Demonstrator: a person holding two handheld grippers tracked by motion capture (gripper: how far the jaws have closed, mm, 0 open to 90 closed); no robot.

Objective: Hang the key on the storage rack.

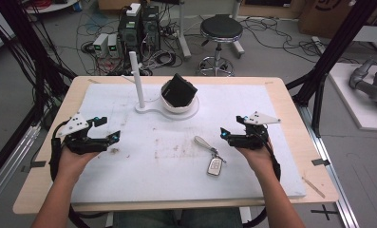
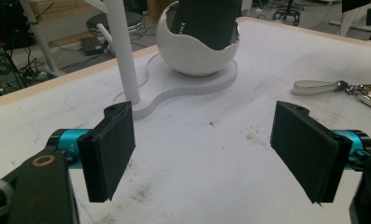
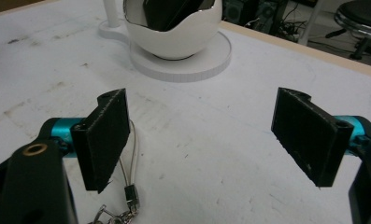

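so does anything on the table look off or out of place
The black box sits tilted in the white bowl, one corner poking above the rim. The white mat has brownish smudges. The car key lies flat; nothing looks spilled or broken.

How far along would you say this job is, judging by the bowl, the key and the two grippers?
Done: a black box already sits in the white bowl.
In hand: nothing; the left gripper and right gripper hover with jaws open.
Left: possibly the car key, untouched on the table.
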